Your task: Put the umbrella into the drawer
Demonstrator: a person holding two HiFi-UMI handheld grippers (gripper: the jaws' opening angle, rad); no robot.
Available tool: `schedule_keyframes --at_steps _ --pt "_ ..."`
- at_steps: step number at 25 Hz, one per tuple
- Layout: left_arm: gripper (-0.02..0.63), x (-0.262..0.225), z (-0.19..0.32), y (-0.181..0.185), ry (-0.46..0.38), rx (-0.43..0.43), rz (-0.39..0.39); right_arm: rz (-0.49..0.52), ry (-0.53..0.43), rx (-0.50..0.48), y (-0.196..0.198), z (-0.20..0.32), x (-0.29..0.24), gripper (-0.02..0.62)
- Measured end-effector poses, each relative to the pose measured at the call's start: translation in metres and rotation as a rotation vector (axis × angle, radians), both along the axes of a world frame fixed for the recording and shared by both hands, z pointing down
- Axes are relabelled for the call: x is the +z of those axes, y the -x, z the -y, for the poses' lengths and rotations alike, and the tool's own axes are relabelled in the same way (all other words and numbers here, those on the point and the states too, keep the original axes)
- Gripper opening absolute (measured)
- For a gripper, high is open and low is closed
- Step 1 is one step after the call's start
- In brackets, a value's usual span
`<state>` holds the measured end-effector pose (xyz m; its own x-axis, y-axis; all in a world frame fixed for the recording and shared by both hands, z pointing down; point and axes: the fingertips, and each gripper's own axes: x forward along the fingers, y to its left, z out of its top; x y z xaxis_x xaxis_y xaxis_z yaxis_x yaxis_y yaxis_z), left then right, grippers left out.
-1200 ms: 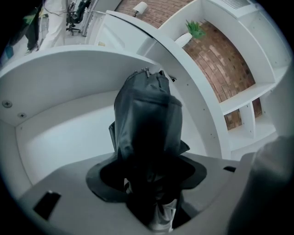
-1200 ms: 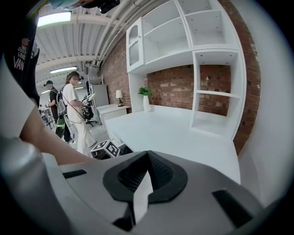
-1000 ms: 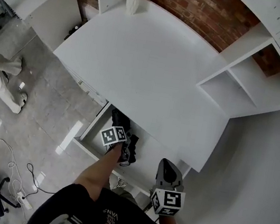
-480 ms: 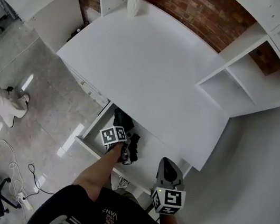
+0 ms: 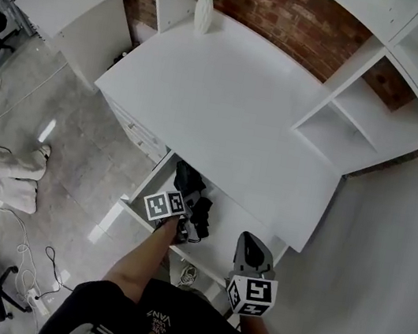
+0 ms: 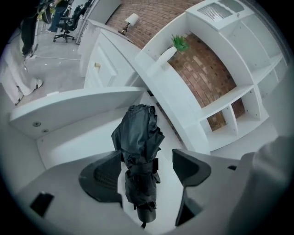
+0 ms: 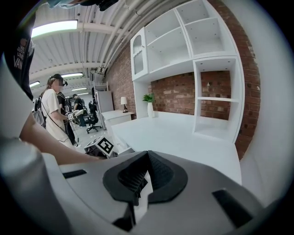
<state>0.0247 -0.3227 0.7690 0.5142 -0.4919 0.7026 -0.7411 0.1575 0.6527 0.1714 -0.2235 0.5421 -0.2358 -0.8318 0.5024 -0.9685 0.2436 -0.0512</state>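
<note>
**Umbrella Lay in the Open Drawer as the Left Gripper Let Go**

The left gripper [image 6: 147,158] had its jaws spread wide; they had just been opening. The folded black umbrella [image 6: 138,133] ran lengthwise between them. Its handle end lay nearest the gripper's camera and its bundled canopy pointed away, ahead of the jaw tips. The right-hand jaw stood clear of the fabric. The left-hand jaw sat just beside it, with no sign of pressing. The umbrella rested on the white floor of the pulled-out drawer [image 6: 73,133], directly under and in front of this gripper.

From the head view, the left gripper [image 5: 189,227] hung over the drawer's opening. The umbrella [image 5: 189,179] stretched from its jaws toward the underside of the white desk [image 5: 228,102].

The right gripper [image 7: 146,156] had its jaws pressed together at the tips with nothing caught between them. It was held to the right of the drawer and apart from the umbrella, near the drawer's front corner [image 5: 252,250]. The desk top spread out ahead of it. The person's forearm [image 7: 50,147] crossed to its left and ended at the left gripper's marker cube [image 7: 104,146].
</note>
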Motion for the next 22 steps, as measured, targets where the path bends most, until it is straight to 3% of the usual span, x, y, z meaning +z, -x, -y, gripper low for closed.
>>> schedule_keyframes --at_steps 12,17,22 --pt "0.327 -0.089 -0.03 0.007 -0.271 0.083 0.015 0.035 -0.067 -0.017 -0.003 -0.035 -0.014 0.0" --pt "0.296 -0.128 -0.047 0.005 -0.394 0.137 0.078 0.039 -0.096 -0.028 -0.006 -0.047 -0.02 0.0" --pt "0.222 -0.162 -0.07 0.003 -0.504 0.181 0.144 0.05 -0.127 -0.047 -0.007 -0.059 -0.028 0.0"
